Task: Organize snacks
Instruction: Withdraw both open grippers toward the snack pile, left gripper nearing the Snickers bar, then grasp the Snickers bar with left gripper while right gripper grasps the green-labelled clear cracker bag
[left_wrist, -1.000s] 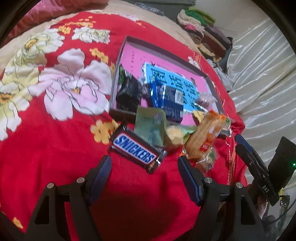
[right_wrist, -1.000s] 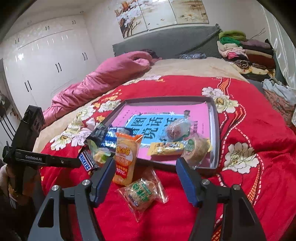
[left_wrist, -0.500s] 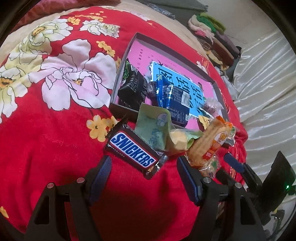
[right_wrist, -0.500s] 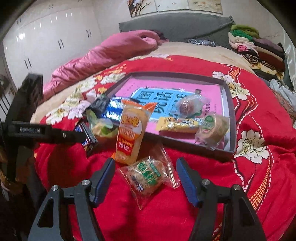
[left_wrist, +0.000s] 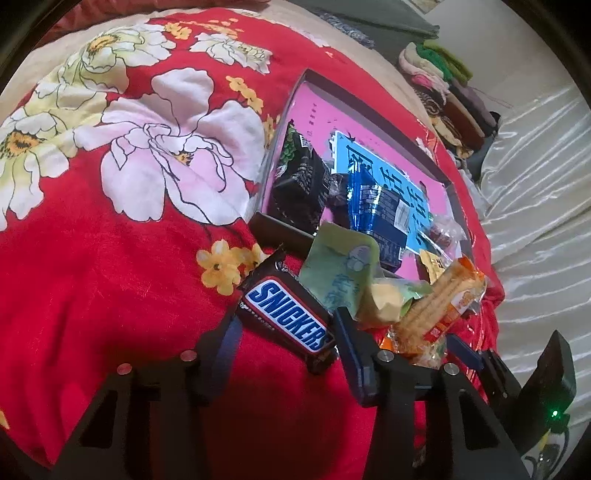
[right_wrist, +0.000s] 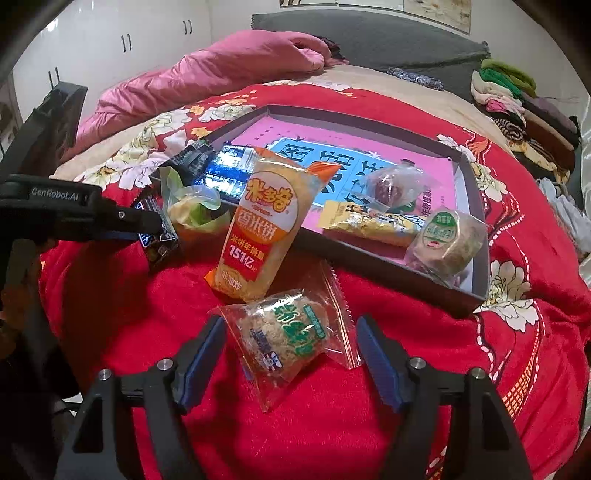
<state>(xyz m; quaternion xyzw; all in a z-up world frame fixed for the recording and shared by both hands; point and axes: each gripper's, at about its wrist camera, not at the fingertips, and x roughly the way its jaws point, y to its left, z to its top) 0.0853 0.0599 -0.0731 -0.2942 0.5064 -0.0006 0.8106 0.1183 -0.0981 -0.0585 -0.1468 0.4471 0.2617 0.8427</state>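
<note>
A Snickers bar (left_wrist: 284, 317) lies on the red floral blanket, slantwise between the fingers of my left gripper (left_wrist: 288, 332). The jaws are closing and the pads stand just off its ends. My right gripper (right_wrist: 288, 354) is opening, with a clear-wrapped round cake with a green label (right_wrist: 284, 332) lying untouched between its fingers. An orange rice-cracker pack (right_wrist: 258, 229) and a green-wrapped snack (right_wrist: 192, 210) lean on the near wall of the dark tray (right_wrist: 369, 258). In the right wrist view the left gripper (right_wrist: 147, 225) reaches over the Snickers bar (right_wrist: 159, 240).
The tray (left_wrist: 369, 107), lined pink and blue, holds black and blue packets (left_wrist: 380, 210), a yellow bar (right_wrist: 373, 221) and round wrapped cakes (right_wrist: 447, 236). A pink quilt (right_wrist: 207, 77) lies behind it. Folded clothes (right_wrist: 517, 103) are stacked at the far right.
The left jaws have narrowed around the Snickers bar. The right gripper has come down closer over the clear-wrapped cake and its jaws have widened a little.
</note>
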